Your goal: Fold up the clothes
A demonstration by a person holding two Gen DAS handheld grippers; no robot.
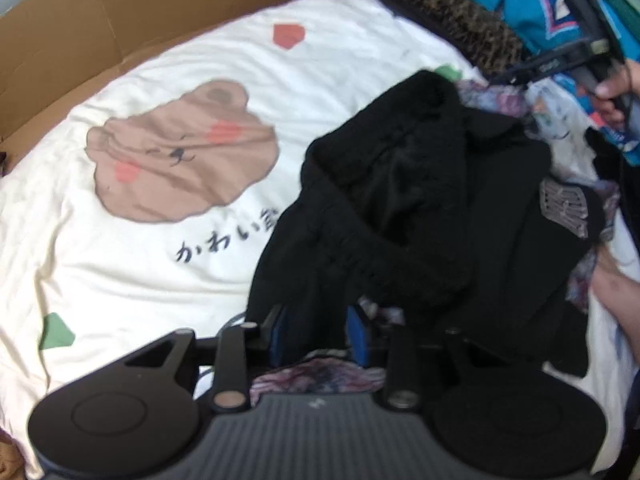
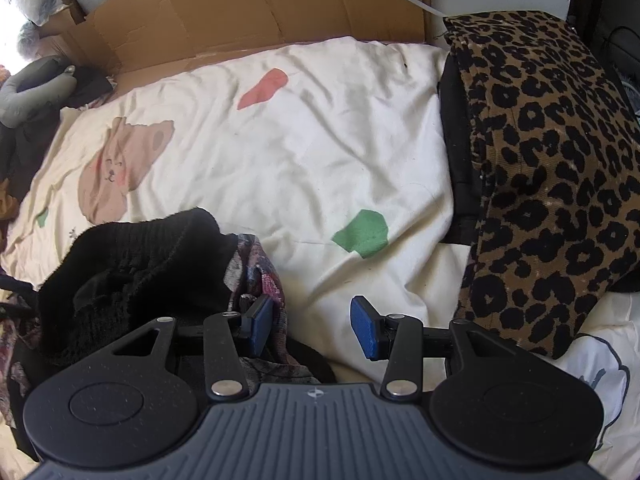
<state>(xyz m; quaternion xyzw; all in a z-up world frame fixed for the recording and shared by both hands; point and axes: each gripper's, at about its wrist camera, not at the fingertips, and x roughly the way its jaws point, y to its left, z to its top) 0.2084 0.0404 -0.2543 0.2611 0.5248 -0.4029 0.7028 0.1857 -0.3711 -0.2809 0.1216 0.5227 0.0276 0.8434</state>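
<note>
On the bed, over a cream duvet (image 1: 120, 280) printed with a brown bear face (image 1: 180, 152) and a few red and green patches, is where I'm working right now. My left tool (image 1: 318, 334) points steeply down at a black knit garment (image 1: 400, 208), and its blue pads sit on either side of a bunched edge of that black fabric, so it looks clamped on the garment. The picture is a bit blurry there, but the cloth clearly fills the gap between the pads. The garment lies crumpled in a heap on the right half of the duvet, with a patterned purple-ish cloth (image 1: 320, 376) poking out from under it, right below my left tool.

My right tool (image 2: 312, 330) hangs over the duvet with its pads well apart and nothing gripped between them. Its left pad is just beside the patterned cloth and the black heap, which sit to the left of it in that view. A green patch (image 2: 362, 234) on the duvet is ahead of it.

Off to the right, a leopard print piece (image 2: 552, 168) lies draped over something black at the bed's edge. Flattened cardboard (image 2: 260, 12) stands along the far side of the bed. From the left wrist view I can also see my other hand (image 1: 616, 92) gripping the right tool's handle, with some bright blue fabric (image 1: 532, 4) piled behind it
</note>
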